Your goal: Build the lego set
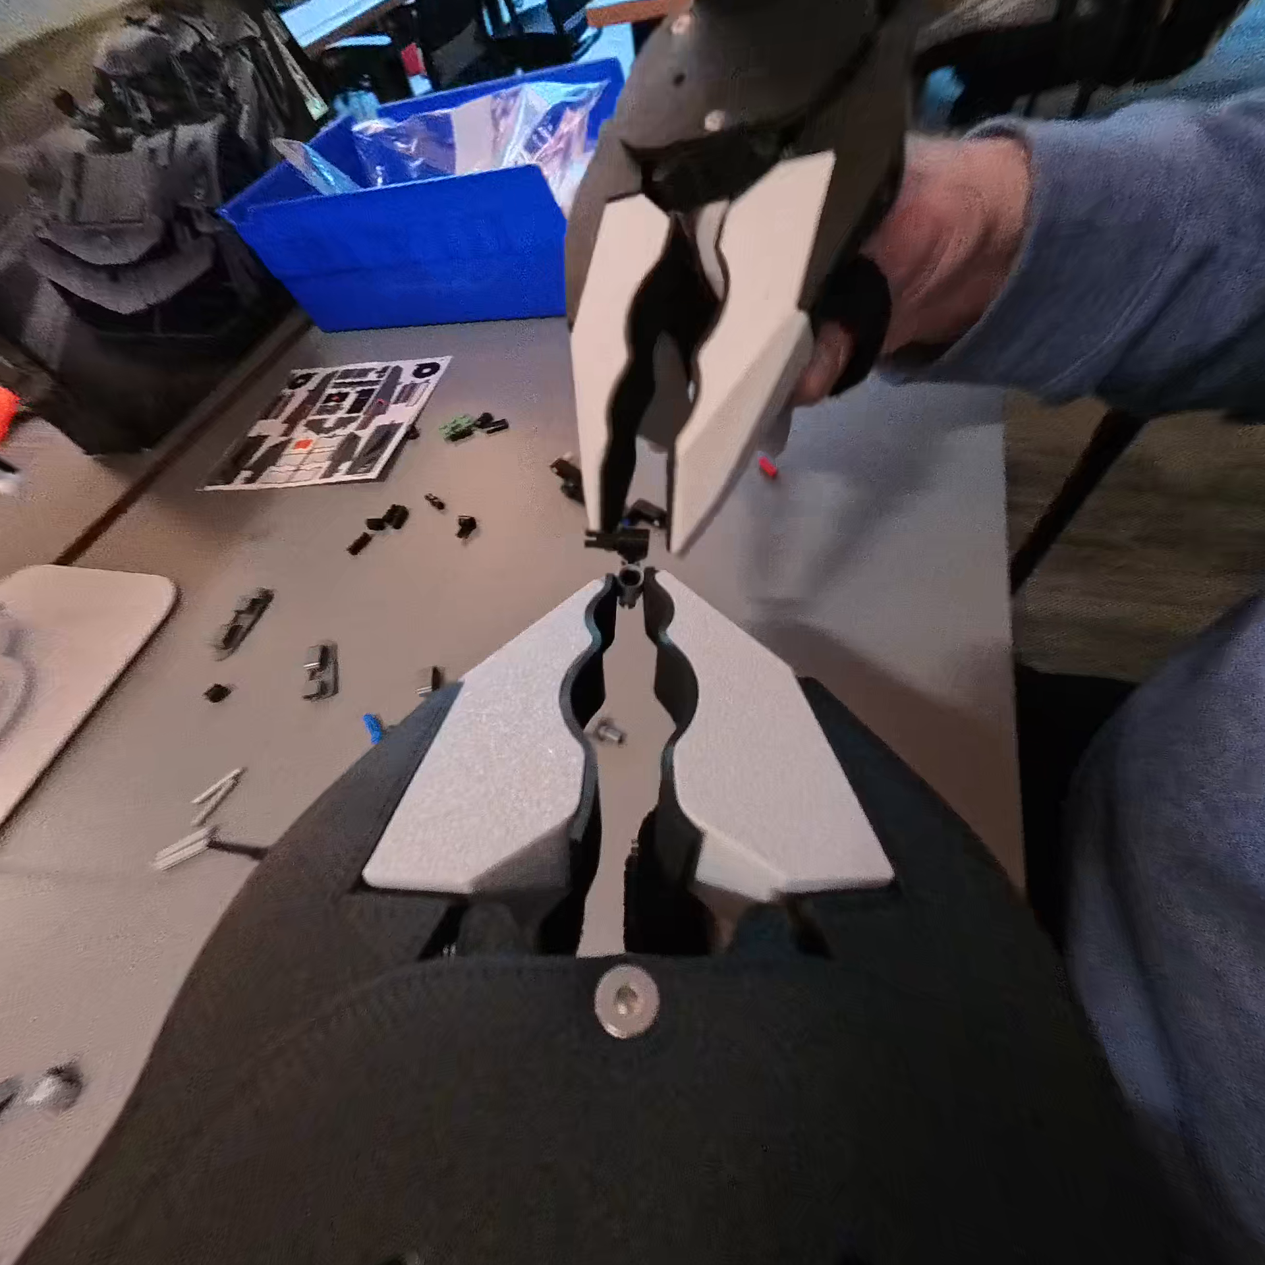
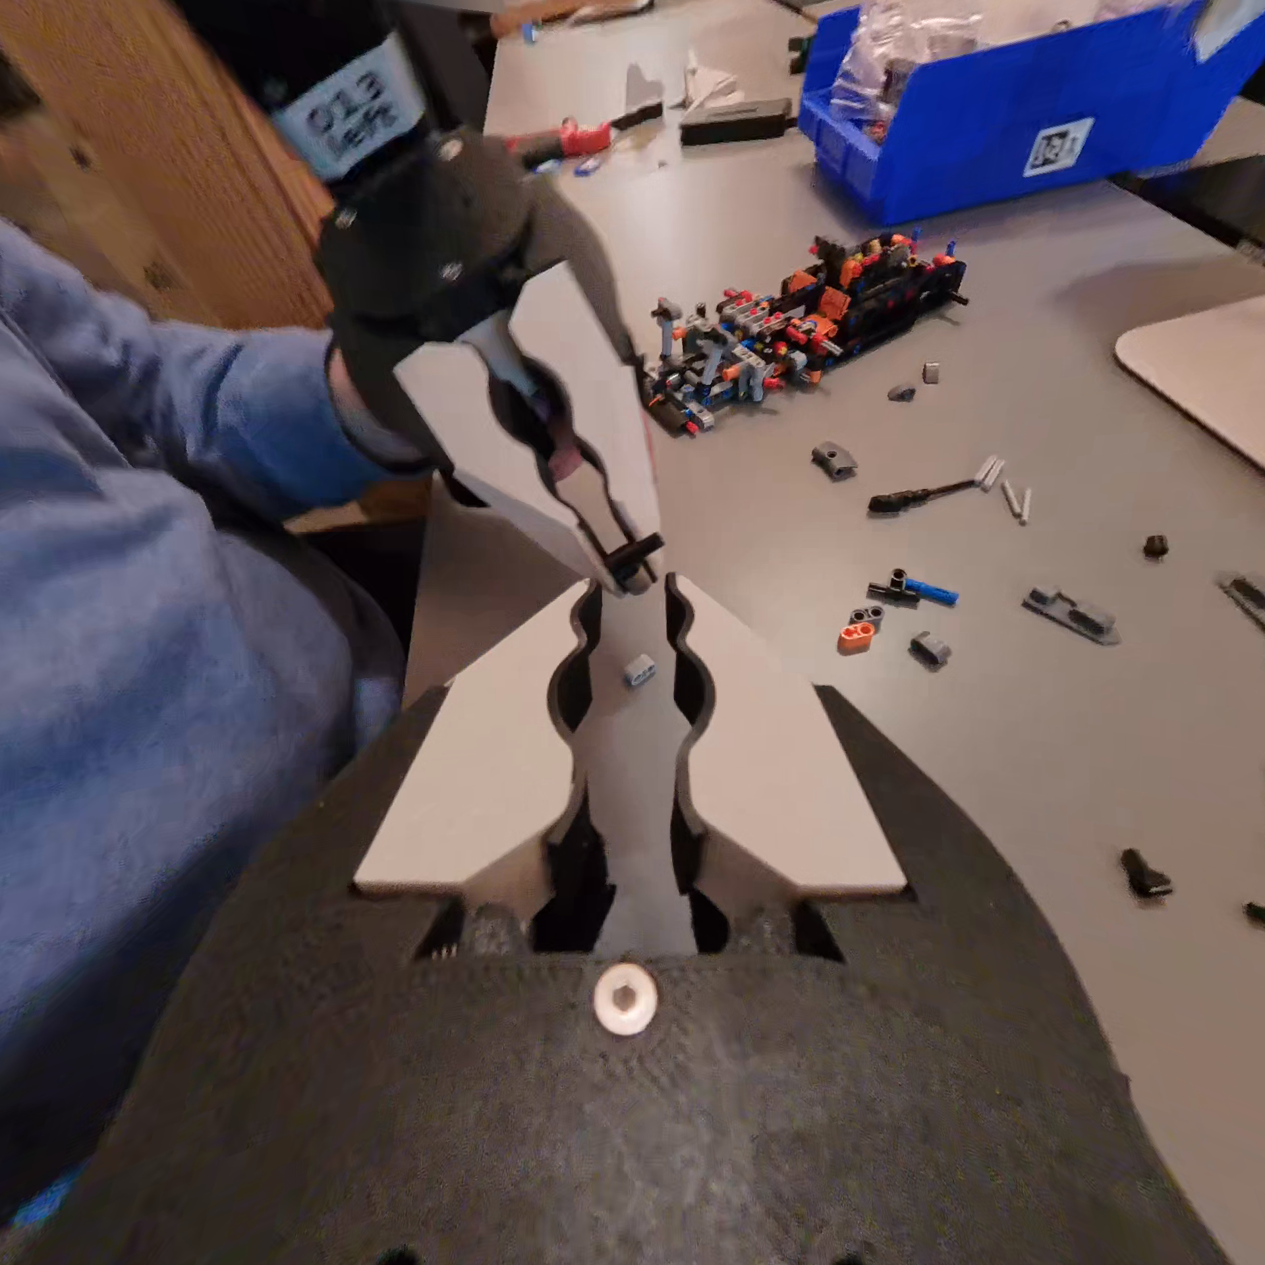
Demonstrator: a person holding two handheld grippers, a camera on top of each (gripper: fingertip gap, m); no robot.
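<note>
My left gripper (image 1: 630, 580) is shut on a small black and dark grey Lego piece (image 1: 630, 582) and holds it above the grey table (image 1: 479, 616). It also shows in the right wrist view (image 2: 626, 568), with the piece (image 2: 633, 553) sticking out of its tips. My right gripper (image 2: 631, 580) is open and empty, tip to tip with the left one. In the left wrist view it (image 1: 638, 541) comes down from above, its fingers on either side of the piece's black top (image 1: 616, 539). The half-built Lego model (image 2: 808, 328) lies farther back on the table.
A blue bin (image 2: 1027, 123) with bags stands at the back. A sticker sheet (image 1: 328, 424) and several loose small pieces (image 1: 383, 520) lie scattered. A light grey piece (image 2: 639, 669) lies under the grippers. A pale board (image 2: 1205, 369) sits at the side. A blue-sleeved arm (image 2: 137, 479) is close. Left and right tips are no more than a few centimetres apart. The half-built Lego model (image 2: 808, 328) is about equally far from each gripper, around 30 centimetres.
</note>
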